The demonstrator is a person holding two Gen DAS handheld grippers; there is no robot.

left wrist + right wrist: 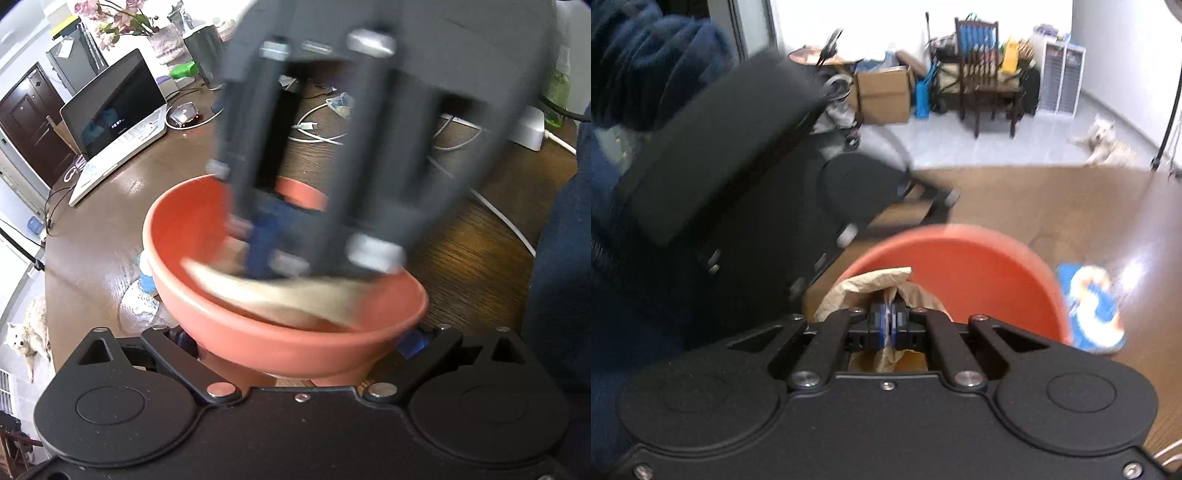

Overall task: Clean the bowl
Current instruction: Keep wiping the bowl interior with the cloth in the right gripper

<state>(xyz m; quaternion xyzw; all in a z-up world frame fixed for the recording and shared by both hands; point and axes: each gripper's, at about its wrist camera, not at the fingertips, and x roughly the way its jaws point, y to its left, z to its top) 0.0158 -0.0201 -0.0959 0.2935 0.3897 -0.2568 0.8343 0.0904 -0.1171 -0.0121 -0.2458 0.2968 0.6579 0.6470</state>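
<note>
- Plainly, the orange bowl (284,332) sat on the dark wooden table (110,236), near the left gripper (295,343), whose blue-padded fingers hugged its sides.
- Inside it, the right gripper (888,325) had its jaws clamped tight on a crumpled beige paper towel (871,284) lying against the bowl's wall.
- Left of the bowl lay a blue-and-white packet (1089,306); farther off stood a laptop (118,122).

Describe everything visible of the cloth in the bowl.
The cloth is beige, thin and crumpled, like a paper towel or rag. The right gripper is shut on one bunched end; the rest trails along the inner wall of the orange bowl. It is motion-blurred in the left wrist view. Wetness or dirt cannot be told.
</note>
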